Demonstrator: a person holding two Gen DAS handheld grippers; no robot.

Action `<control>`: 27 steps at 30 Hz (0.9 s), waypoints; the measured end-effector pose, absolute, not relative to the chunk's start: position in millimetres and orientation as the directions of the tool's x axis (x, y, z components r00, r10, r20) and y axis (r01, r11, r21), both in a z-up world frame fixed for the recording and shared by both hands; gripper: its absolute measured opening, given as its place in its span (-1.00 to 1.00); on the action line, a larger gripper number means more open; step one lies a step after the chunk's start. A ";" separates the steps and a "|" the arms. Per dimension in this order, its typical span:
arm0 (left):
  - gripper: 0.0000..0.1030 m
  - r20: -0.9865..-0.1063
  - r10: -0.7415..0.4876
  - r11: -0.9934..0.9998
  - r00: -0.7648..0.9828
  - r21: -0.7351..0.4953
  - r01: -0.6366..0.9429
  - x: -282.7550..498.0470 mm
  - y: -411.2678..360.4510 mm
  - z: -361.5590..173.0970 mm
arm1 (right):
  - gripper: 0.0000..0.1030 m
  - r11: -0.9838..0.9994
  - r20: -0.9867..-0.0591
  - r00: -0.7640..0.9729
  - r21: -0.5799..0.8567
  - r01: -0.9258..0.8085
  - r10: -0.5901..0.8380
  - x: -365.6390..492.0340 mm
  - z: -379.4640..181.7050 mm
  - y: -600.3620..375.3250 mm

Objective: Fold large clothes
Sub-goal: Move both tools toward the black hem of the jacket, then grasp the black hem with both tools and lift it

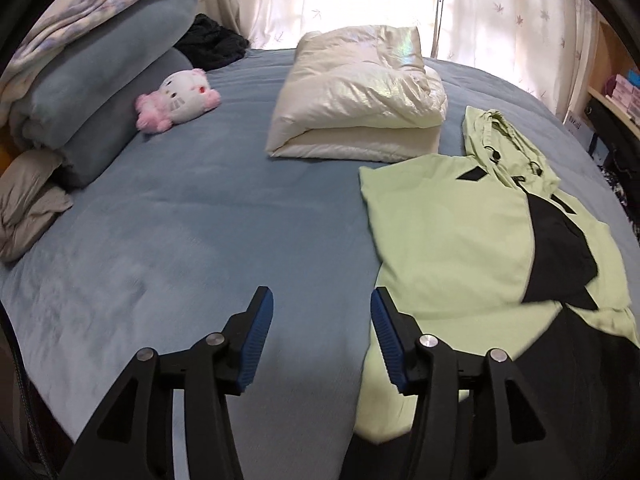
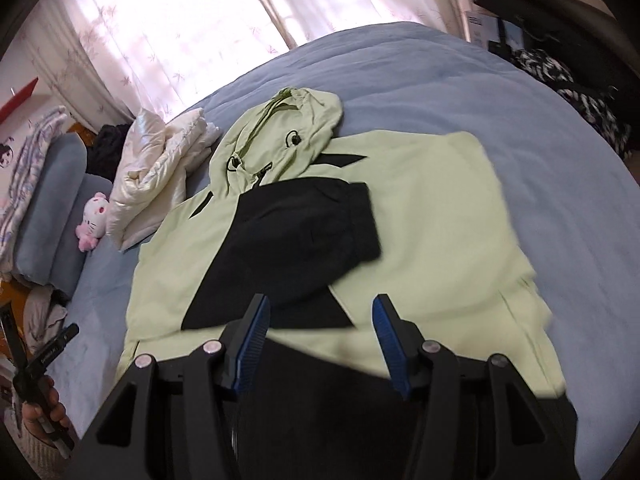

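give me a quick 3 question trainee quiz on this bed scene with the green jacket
1. True or false: the right gripper is shut on the green hooded jacket.
2. Which lies nearest the white puffer jacket? A) the pink and white plush toy B) the jacket's hood C) the folded blue blankets
3. Fill in: the left gripper hangs open over the blue bed cover, just beside the jacket's ______ edge.

Key
1. False: both its jaws stand apart, above the jacket and holding nothing.
2. B.
3. Left, as that view shows it.
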State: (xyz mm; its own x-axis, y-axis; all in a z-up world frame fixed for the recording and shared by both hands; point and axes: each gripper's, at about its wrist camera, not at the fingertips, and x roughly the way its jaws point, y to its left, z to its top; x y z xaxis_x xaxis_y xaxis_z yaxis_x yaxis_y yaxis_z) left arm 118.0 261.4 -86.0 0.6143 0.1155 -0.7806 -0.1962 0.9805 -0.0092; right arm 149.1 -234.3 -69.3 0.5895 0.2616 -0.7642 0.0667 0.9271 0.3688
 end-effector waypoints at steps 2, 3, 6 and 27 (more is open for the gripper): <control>-0.02 -0.779 0.108 0.981 0.618 -0.018 -0.194 98.4 267.1 -82.0 | 0.04 0.924 -0.757 0.595 0.378 0.059 0.271 126.1 -63.3 -239.0; 0.00 -0.778 0.100 0.981 0.620 -0.026 -0.191 87.5 270.0 -80.8 | 0.04 0.923 -0.754 0.597 0.381 0.056 0.275 118.7 -61.0 -239.9; 0.03 -0.781 0.083 0.982 0.618 -0.042 -0.184 56.9 276.4 -82.1 | 0.04 0.921 -0.742 0.609 0.388 0.046 0.282 90.1 -55.1 -244.1; 0.05 -0.836 -0.267 0.929 0.479 -0.355 -0.103 -65.2 284.6 -164.6 | 0.04 0.933 -0.759 0.585 0.360 0.011 0.286 -34.3 -79.7 -285.7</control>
